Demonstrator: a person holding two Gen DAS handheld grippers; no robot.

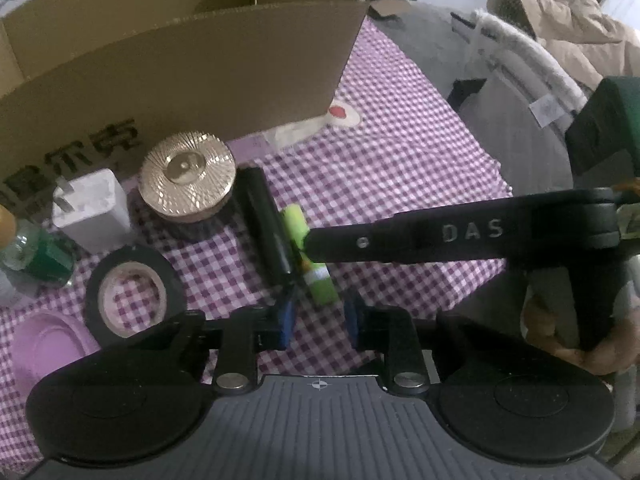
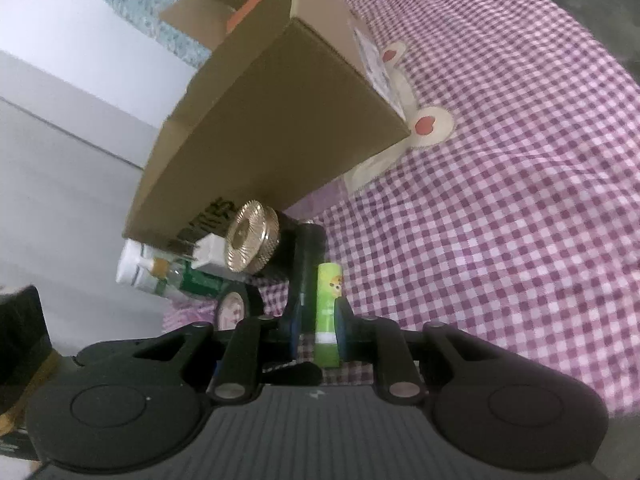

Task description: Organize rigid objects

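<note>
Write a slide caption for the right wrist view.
Right gripper fingers closed around a green tube beside a black cylinder, near a cardboard box.

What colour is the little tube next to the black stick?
Bright green tube, with a white band near one end and a small cartoon picture on it. The right wrist view shows it best.

You had a purple checked cloth (image 1: 400, 152) bearing a cardboard box (image 1: 180, 72), gold-lidded jar (image 1: 187, 176), tape roll (image 1: 132, 292), white charger (image 1: 90, 208) and green tube (image 1: 316, 264).
</note>
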